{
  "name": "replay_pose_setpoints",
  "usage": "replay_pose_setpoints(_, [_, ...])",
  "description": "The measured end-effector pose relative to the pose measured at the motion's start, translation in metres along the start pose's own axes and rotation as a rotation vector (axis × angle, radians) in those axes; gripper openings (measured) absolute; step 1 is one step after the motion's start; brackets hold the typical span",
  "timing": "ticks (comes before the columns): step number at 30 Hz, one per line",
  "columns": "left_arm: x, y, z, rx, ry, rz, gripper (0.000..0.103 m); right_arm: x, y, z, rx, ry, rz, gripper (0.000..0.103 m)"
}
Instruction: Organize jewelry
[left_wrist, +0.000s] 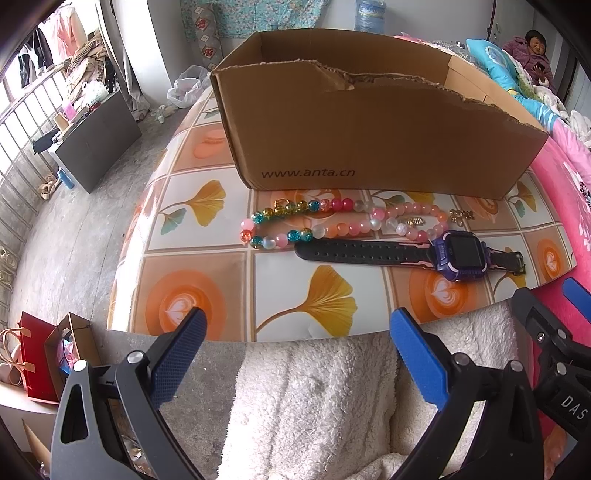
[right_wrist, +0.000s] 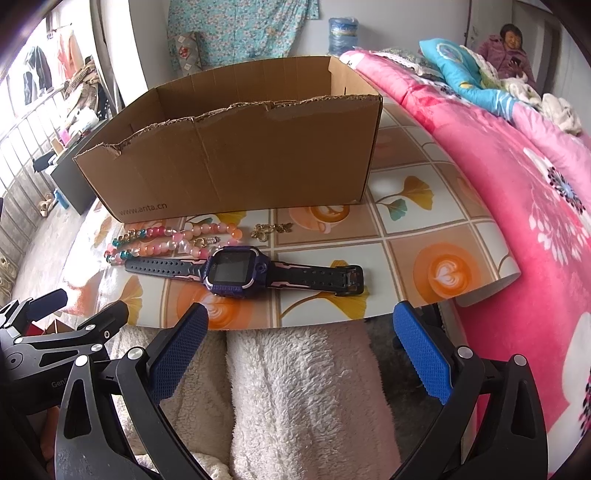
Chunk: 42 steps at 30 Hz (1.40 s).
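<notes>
The cardboard box (left_wrist: 369, 147) is brown, the watch (right_wrist: 236, 271) is purple with a black and pink strap, the beads (left_wrist: 332, 221) are pink, orange, blue and yellow, and the blanket (right_wrist: 517, 192) is pink with flowers.

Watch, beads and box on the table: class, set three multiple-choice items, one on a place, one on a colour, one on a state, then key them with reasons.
1. Where does the watch lie?
A. inside the cardboard box
B. on the table in front of the box
C. on the pink blanket

2. The watch case is:
A. purple
B. yellow
C. white

3. The left gripper jaws are:
A. shut on the beaded necklace
B. open, empty
C. shut on the watch

Key: 1 B, it lies flat before the box; 2 A, purple surrounds the screen; 3 B, nothing sits between the spread jaws.
</notes>
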<state>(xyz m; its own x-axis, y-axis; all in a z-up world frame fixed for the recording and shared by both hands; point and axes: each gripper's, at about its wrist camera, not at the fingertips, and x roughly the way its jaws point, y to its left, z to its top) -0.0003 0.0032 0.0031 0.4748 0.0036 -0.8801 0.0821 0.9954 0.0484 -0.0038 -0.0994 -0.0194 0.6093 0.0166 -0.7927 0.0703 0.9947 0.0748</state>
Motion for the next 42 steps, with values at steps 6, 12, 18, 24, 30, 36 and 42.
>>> replay_pose_setpoints(6, [-0.0012, -0.0006, 0.0002, 0.002, -0.004, 0.004, 0.097, -0.0011, -0.0009, 0.0001, 0.000, -0.001, 0.002, 0.096])
replay_pose_setpoints(12, [-0.0014, -0.0009, 0.0002, 0.002, -0.005, 0.007, 0.097, -0.0008, -0.0004, 0.0010, -0.001, -0.002, 0.000, 0.096])
replay_pose_setpoints(18, [-0.0021, -0.0004, -0.0003, 0.001, -0.005, 0.007, 0.097, -0.0004, -0.0012, 0.0007, 0.000, 0.000, 0.002, 0.096])
replay_pose_setpoints(24, [-0.0024, 0.0000, -0.0008, 0.001, -0.005, 0.007, 0.097, 0.0002, -0.0021, 0.0004, 0.002, 0.001, 0.002, 0.096])
replay_pose_setpoints(30, [-0.0025, -0.0001, -0.0021, 0.000, -0.003, 0.008, 0.097, 0.0008, -0.0039, -0.0005, 0.004, 0.004, 0.003, 0.096])
replay_pose_setpoints(36, [-0.0025, 0.0002, -0.0032, -0.001, -0.002, 0.008, 0.097, 0.0012, -0.0036, -0.0001, 0.004, 0.005, 0.002, 0.096])
replay_pose_setpoints(42, [-0.0026, 0.0003, -0.0035, -0.001, -0.002, 0.008, 0.097, 0.0011, -0.0037, 0.0000, 0.005, 0.004, 0.002, 0.096])
